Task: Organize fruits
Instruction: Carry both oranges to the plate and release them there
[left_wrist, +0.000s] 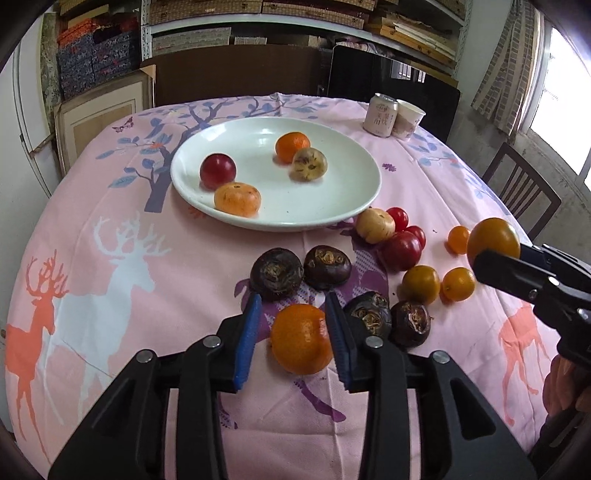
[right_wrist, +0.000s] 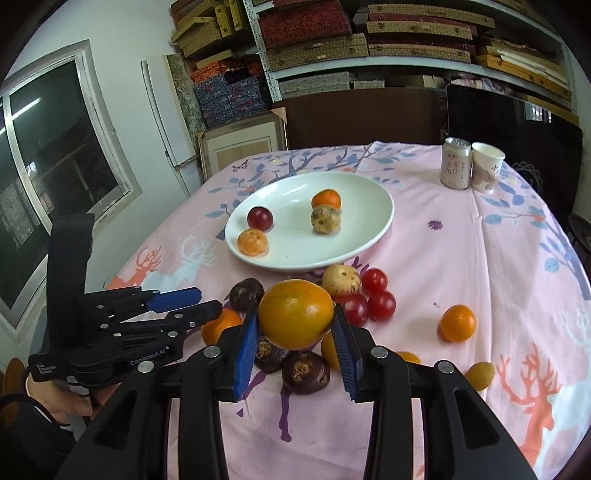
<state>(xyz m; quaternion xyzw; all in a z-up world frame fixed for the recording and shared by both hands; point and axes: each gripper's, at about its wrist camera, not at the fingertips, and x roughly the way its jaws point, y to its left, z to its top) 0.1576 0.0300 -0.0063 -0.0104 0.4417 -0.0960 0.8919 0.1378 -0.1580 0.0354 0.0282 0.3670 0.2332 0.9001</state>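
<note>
Right hand-held gripper (right_wrist: 295, 325) clamps a yellow tomato (right_wrist: 295, 314); left hand-held gripper (left_wrist: 293, 332) straddles an orange (left_wrist: 301, 338), unclosed.

Left tool (left_wrist: 293, 314) straddling mandarin (left_wrist: 301, 339), white plate (left_wrist: 275, 218)

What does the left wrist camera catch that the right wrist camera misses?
Only the left view shows a wooden chair past the table. Only the right view shows a window and a hand holding the left claw, seen from the side. Both show the white plate with four fruits, the can and the paper cup.
</note>
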